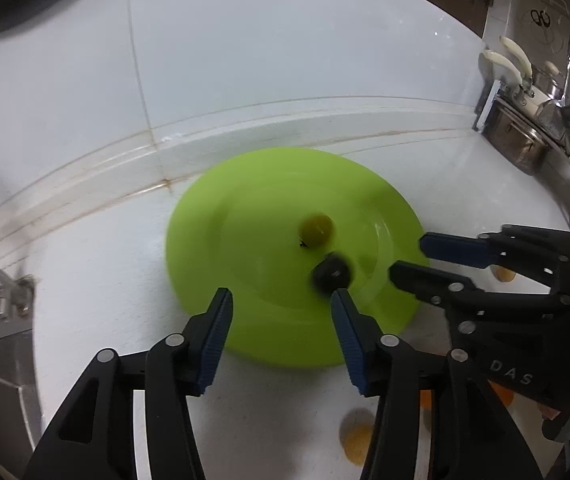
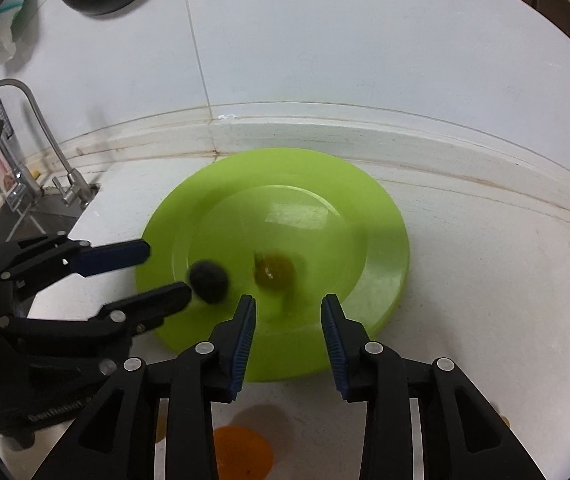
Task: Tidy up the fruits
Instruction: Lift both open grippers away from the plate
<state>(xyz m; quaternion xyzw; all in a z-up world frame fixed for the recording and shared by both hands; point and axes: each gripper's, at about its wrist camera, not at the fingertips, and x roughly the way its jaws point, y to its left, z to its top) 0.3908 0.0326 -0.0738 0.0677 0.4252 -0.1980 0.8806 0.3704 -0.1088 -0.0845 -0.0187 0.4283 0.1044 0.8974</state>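
Glossy plastic-looking plate (image 2: 381, 240) on matt white counter (image 2: 485, 300).

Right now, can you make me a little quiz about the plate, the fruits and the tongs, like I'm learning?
1. True or false: the dark fruit lies on the green plate.
2. How many fruits are on the plate? A: one. B: two. C: four.
3. Fill in the missing word: the left tongs and the right tongs both hold ____.
Key: 1 true; 2 B; 3 nothing.
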